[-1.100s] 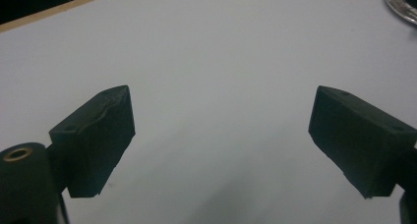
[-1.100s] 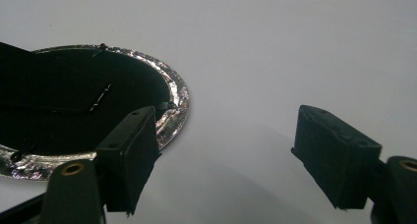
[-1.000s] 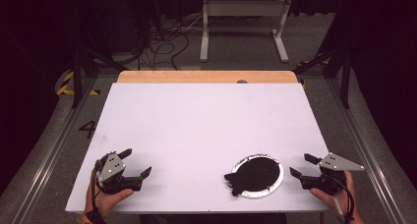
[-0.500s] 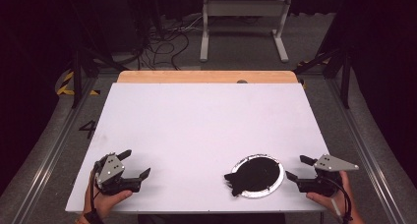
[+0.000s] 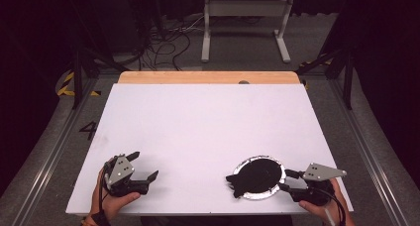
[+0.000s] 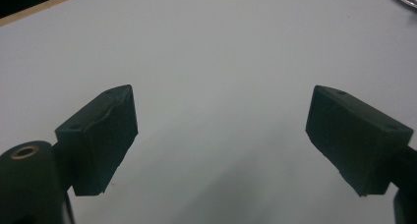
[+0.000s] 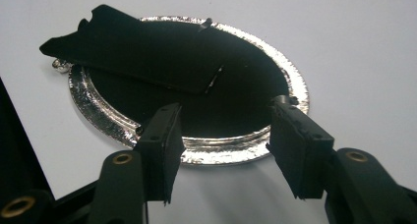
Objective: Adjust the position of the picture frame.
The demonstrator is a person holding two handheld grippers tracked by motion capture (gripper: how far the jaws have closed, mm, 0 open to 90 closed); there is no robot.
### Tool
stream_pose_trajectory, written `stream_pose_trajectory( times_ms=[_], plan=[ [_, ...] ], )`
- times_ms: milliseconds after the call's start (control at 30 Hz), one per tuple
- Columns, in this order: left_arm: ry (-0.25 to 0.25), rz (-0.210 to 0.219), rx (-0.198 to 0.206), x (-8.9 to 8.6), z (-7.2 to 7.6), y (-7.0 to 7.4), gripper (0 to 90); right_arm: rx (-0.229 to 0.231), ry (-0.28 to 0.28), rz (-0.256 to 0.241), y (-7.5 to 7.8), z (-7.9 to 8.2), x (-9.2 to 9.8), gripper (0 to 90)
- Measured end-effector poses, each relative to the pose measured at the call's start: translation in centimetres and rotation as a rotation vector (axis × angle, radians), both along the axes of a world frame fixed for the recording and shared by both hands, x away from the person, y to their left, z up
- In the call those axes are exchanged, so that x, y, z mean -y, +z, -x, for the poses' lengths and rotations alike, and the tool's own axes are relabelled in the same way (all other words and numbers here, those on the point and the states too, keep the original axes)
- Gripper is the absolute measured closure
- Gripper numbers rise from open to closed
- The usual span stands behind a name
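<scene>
Crinkled shiny foil dish (image 7: 196,150), matt black sheet (image 7: 142,57), smooth white table (image 5: 208,122)

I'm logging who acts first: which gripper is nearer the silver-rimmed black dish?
Right. The right gripper sits at the silver-rimmed black dish on its right edge, fingers open over the rim. The left gripper lies far off, open near the table's front-left corner.

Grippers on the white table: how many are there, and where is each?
2. The left gripper sits at the table's near-left corner, jaws wide open; the right gripper is near-right, open at the rim of the silver-rimmed black dish.
</scene>
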State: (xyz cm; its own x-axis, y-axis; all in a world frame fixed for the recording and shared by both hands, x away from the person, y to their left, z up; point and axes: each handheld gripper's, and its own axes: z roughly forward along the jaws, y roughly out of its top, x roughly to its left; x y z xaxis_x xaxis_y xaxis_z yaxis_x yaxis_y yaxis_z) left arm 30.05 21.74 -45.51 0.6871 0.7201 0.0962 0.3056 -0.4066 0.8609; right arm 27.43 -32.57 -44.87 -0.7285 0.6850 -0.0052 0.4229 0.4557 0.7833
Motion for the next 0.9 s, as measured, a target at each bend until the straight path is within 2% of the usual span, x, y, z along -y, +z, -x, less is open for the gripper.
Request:
stream_pose_trajectory(
  times_ms=[133,200,267,367,433,533,633,900],
  plan=[
    [0.003,0.001,-0.005,-0.2,0.1,-0.1,12.9,-0.003,-0.011,-0.002,0.1,0.2,-0.3,45.4],
    [0.009,0.003,-0.003,-0.5,0.2,0.0,13.0,0.003,-0.019,0.003,0.1,0.4,-0.3,48.2],
    [0.009,0.012,0.003,-0.7,0.4,0.1,13.2,0.019,-0.025,0.015,0.0,0.8,-0.3,54.8],
    [0.013,0.016,0.013,-1.0,0.5,0.3,13.6,0.030,-0.015,0.069,0.1,1.3,-0.2,65.2],
    [0.021,0.019,0.007,-1.1,0.4,0.2,14.0,0.007,-0.012,0.052,0.0,1.4,0.2,71.1],
    [0.023,0.012,0.002,-1.1,0.3,0.1,14.2,-0.015,-0.001,0.057,-0.4,1.3,0.2,79.2],
    [0.027,0.009,0.000,-1.2,0.4,0.1,14.1,-0.018,0.012,0.086,-0.7,1.3,-0.4,89.9],
    [0.018,0.001,-0.010,-0.9,0.3,-0.1,14.2,-0.047,0.035,0.049,-0.9,1.5,-0.6,90.0]
  ],
)
